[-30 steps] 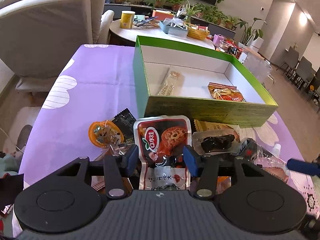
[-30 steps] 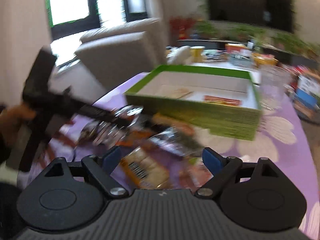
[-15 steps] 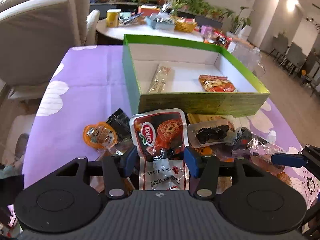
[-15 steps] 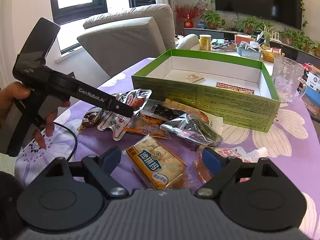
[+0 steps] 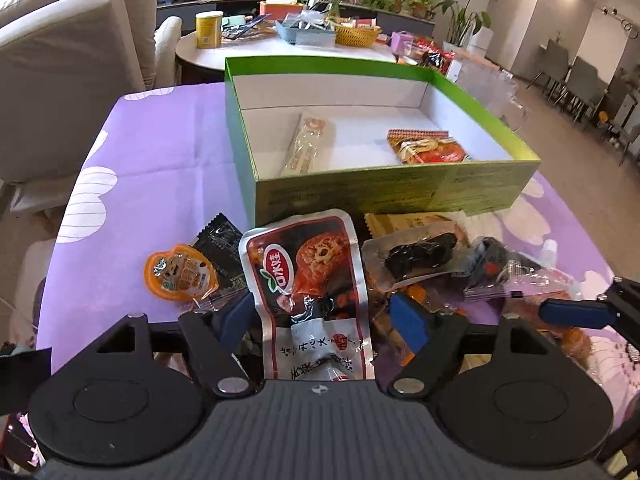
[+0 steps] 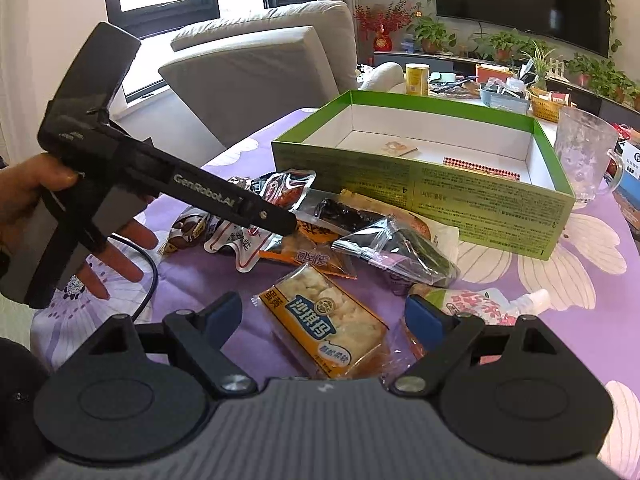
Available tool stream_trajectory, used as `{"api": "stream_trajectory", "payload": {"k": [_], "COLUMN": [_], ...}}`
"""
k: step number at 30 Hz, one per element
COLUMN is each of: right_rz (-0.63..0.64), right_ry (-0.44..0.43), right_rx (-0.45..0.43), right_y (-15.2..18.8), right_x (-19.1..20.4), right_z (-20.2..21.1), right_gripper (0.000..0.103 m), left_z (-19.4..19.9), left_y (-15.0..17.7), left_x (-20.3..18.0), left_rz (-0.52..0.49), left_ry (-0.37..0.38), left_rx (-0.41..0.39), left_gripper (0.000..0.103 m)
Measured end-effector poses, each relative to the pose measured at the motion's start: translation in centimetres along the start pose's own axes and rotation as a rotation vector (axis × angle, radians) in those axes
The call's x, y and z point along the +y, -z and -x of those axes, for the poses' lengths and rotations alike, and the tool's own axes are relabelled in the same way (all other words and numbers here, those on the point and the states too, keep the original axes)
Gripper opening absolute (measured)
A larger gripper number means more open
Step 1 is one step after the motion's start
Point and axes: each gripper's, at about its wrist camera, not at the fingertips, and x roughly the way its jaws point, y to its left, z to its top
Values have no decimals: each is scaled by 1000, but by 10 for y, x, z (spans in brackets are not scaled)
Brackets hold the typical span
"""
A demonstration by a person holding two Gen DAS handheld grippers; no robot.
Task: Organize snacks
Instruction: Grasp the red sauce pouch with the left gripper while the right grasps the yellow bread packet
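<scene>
Opening on the left gripper (image 5: 320, 312), blue pads drawing clear of a red and silver foil pouch with a lotus-root picture (image 5: 308, 276); pouch lying flat between them, gripped by neither. Set apart too on the right gripper (image 6: 324, 316), narrower than the left, straddling a yellow plastic-wrapped pastry block (image 6: 328, 324) without pressing it.

Underneath everything, a table under a purple cloth printed with white flowers (image 5: 160, 152). On the far half, a wide, shallow green cardboard box with a white inside (image 5: 360, 196), lid off and open side up, probably so that packets can be dropped straight in. Already inside: a long clear-wrapped biscuit bar (image 5: 306, 144) to the left and a red-orange printed packet (image 5: 428, 148) to the right, well apart. Heaped just in front of the box's near wall, the loose snacks, close enough for short carries. Smallest at the heap's left edge, a round orange sealed jelly cup (image 5: 180, 274).

Judged an early stage: two packets boxed, most of the heap waiting.

Left hand (image 6: 28, 200) wrapped round the pistol handle, lower fingers spread off the trigger, which fits the parting pads; tool sloping down into the heap. Right tool likewise angled down over the near packets, hand out of view.
</scene>
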Motion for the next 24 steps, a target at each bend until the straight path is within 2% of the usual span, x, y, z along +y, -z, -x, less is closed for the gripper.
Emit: {"api": "stream_trajectory", "payload": {"k": [2,6,15,24], "right_rz": [2,4,30,93], "right_ry": [0,-5,29,19], "right_rx": [3,13,11,45], "right_y": [0,2,5,7], "right_x": [0,2,3,-3], "right_z": [-1,-4,-12,-7], "right_gripper": [37,38,38,38], "left_z": [-1,2,19,30], "left_y": [0,-2,2,1], "left_x": [1,7,5,8], "left_rz": [9,31,25,28], "left_ry": [4,60,83,88], "left_rx": [4,12,-34,-62], "left_gripper": [74,58,57,57]}}
